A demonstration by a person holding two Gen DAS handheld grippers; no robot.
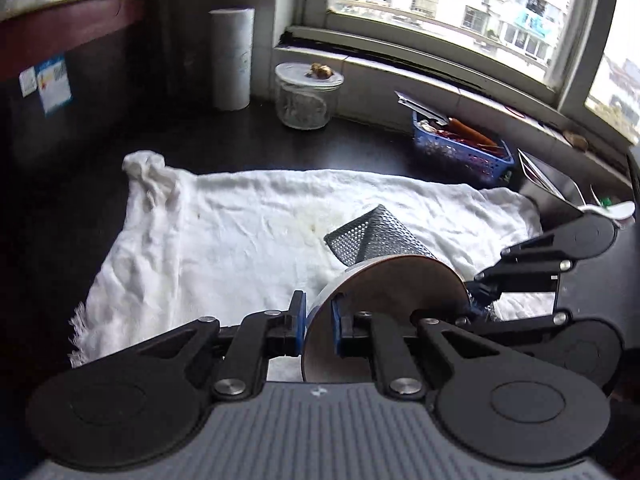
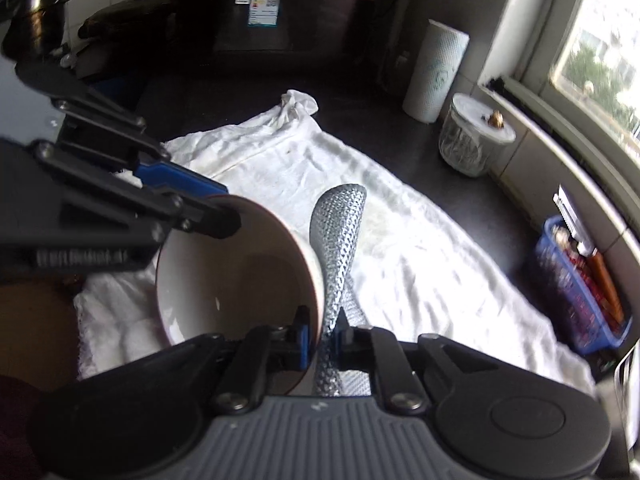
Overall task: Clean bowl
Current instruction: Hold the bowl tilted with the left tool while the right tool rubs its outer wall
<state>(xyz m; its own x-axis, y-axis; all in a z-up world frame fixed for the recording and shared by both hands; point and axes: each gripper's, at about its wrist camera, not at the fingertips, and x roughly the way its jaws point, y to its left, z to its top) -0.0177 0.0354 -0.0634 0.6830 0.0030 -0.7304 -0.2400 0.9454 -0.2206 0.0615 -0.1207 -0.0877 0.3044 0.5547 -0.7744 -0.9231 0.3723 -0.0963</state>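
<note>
Bowl (image 2: 240, 276) tipped on its side above the cloth-covered counter (image 1: 60, 184), rim clamped in the left tool (image 1: 318, 326); right tool (image 2: 322, 338) pinches a mesh scrubber (image 2: 340, 248) outside the rim; interior wiping apparently remains.

On the counter (image 1: 248, 136): one bowl (image 2: 240, 276), one mesh scrubbing cloth (image 2: 340, 236), one white towel (image 1: 224, 216), one paper roll (image 1: 231, 58), one lidded glass jar (image 1: 306, 96), one blue basket (image 1: 460, 156). Two grippers (image 1: 318, 330) (image 2: 324, 340).

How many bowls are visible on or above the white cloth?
1. The bowl is tilted above the white cloth, its rim pinched by the left tongs. Others may be hidden.
</note>
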